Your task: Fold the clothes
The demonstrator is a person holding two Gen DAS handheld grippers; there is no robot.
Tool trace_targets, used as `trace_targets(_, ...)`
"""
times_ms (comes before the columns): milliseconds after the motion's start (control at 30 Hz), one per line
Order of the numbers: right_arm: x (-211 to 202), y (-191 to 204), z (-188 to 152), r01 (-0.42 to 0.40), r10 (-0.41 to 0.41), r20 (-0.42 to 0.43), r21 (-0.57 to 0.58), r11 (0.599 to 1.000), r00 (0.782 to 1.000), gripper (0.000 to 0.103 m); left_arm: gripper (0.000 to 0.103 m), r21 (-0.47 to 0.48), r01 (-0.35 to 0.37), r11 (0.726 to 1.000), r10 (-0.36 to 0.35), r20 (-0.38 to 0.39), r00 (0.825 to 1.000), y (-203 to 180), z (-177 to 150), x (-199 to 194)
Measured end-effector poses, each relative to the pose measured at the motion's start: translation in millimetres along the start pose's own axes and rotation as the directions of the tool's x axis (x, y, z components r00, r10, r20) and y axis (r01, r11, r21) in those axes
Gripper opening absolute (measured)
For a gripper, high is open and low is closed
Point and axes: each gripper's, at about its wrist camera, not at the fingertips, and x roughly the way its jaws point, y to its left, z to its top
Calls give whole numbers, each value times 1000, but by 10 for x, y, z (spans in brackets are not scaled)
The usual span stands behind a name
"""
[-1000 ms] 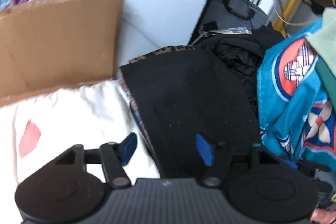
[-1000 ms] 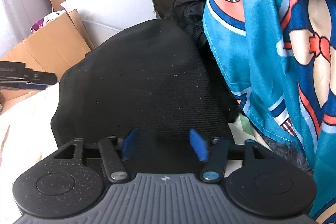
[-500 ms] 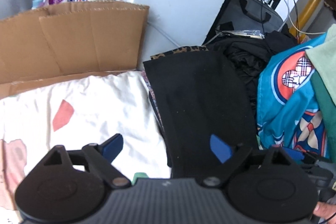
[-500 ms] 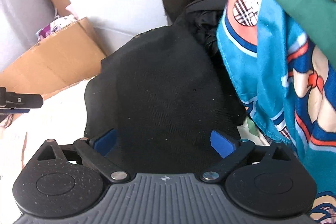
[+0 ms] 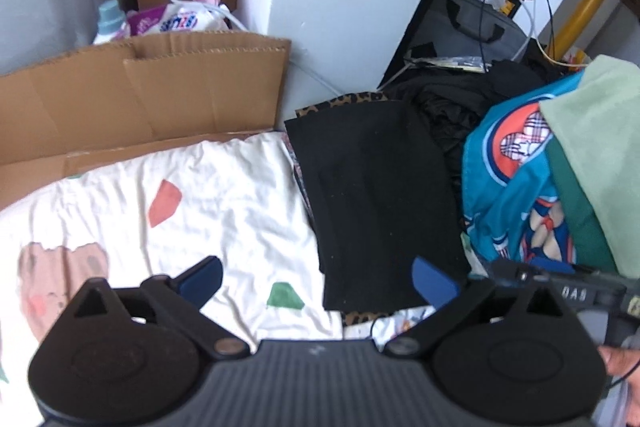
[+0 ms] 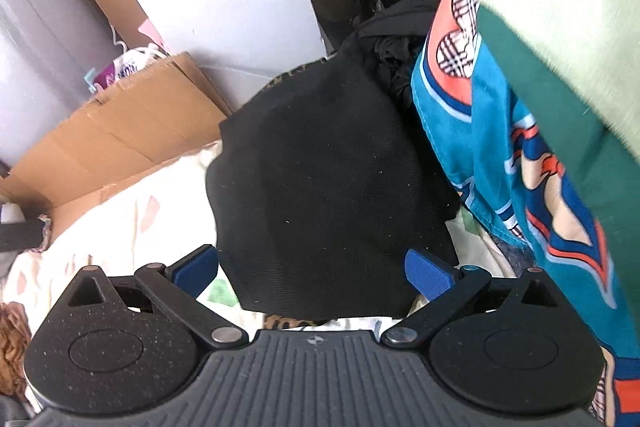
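My left claw (image 5: pixel 316 277) is opening wide and my right claw (image 6: pixel 312 269) hangs spread, both empty. Below them the folded black garment (image 5: pixel 376 203) lies flat atop a leopard-print piece (image 5: pixel 344 103), stacked beside the unfolded teal heap (image 5: pixel 516 187), probably next.

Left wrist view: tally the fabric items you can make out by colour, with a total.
Black: 2, folded black garment and crumpled black heap
Leopard print: 1, leopard piece under the folded one
Blue patterned: 1, blue cloth
Green: 2, pale green cloth and dark green cloth
White patterned: 1, sheet
Total: 7
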Motion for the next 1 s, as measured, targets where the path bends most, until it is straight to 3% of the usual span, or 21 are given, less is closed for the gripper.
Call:
trace_targets(500, -982, 357, 85, -51, 50, -22, -54, 997, 999, 103, 103, 7, -42, 999, 41, 15, 999, -217, -56, -1226)
trace_targets(1000, -1770, 832, 168, -121, 116, -47, -146, 982, 992, 103, 103, -68, -110, 992, 114, 53, 992, -69, -332, -2272)
